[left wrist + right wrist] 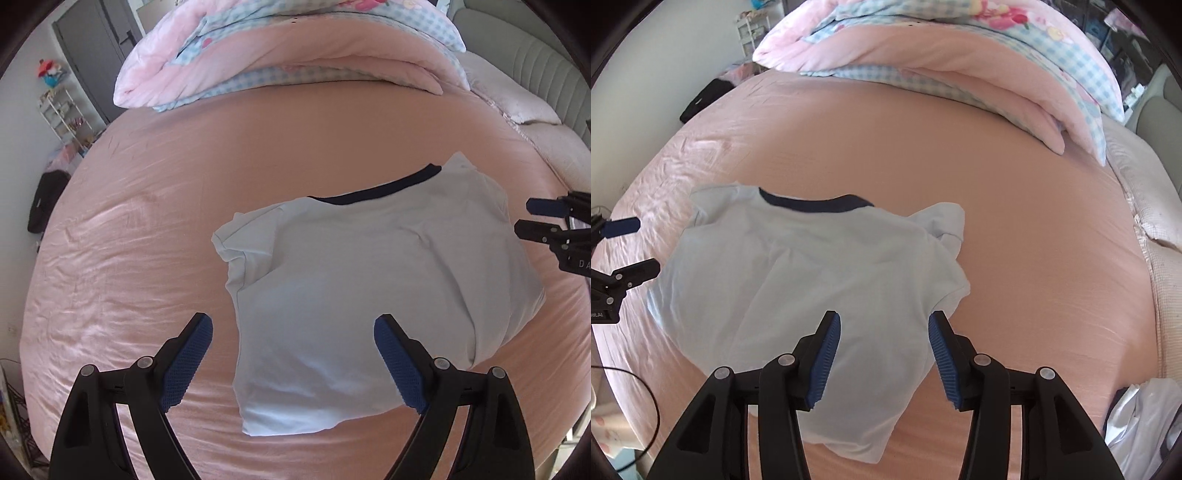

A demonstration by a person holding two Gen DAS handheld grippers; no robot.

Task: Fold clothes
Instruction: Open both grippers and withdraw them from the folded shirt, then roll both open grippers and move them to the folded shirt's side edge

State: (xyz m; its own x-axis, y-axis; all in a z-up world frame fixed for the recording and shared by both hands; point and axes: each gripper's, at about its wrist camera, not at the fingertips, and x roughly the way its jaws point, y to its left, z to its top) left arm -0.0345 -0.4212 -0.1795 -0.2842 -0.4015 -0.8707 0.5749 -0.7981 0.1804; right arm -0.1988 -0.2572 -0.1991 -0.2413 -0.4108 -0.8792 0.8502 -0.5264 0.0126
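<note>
Pink sheet (pixel 122 258) covered the whole bed, with a rolled-up quilt (pixel 295 62) piled at the far end and a black bag (pixel 46 203) off the far-left edge. Your tee (pixel 369 280), pale blue with a navy collar (pixel 376 190), lay face down in the middle of the sheet. Looked to me like you were partway through: one side seemed tucked under already, but the other short sleeve (pixel 942 221) was sticking out and a bit bunched, and the body hadn't been folded in half yet.

Your left gripper (pixel 293 334) was spread wide above the hem corner, nothing between the pads. Your right gripper (pixel 884 334) was about half open over the tee's lower edge, not pinching any cloth either. So neither had hold of the tee. I'd guess the sleeve fold and the bottom-to-collar fold were left.
</note>
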